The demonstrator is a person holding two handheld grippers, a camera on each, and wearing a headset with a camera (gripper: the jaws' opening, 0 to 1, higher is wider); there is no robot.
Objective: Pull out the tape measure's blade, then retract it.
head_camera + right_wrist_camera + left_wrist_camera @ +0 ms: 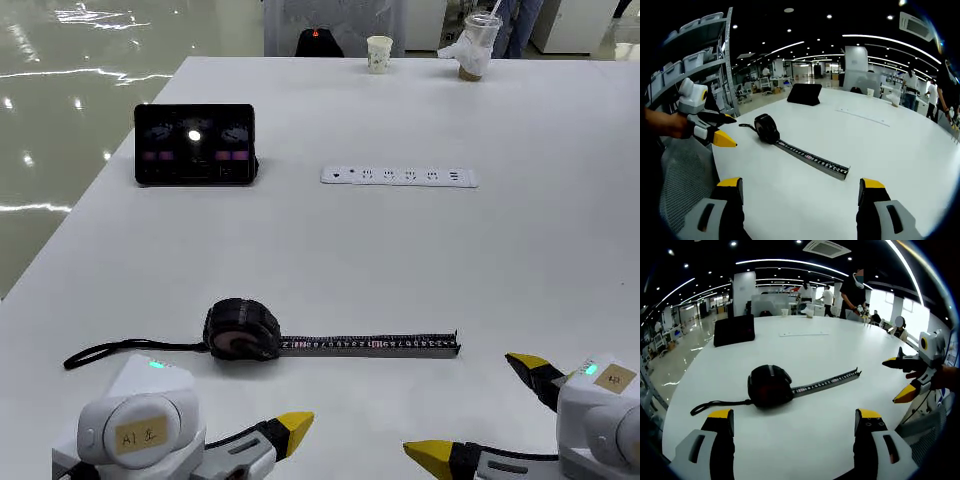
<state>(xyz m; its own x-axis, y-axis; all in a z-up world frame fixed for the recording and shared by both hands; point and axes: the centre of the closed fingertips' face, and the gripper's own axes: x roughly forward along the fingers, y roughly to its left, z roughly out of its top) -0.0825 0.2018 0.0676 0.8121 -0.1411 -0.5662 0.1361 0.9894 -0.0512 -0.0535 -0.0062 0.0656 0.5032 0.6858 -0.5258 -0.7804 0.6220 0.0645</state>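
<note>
Black tape measure (pixel 240 328) on white table (pixel 400 250), lower centre, blade (pixel 370 345) extended rightward; left gripper (pixel 794 415) and right gripper (pixel 475 406) below it, jaws wide, empty.

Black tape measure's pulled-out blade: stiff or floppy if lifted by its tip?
The dark blade lies flat and straight on the white table, so probably fairly stiff at this length, though it may buckle. The chunky black case likely outweighs it and would drag. The thin black strap looks floppy.
</note>
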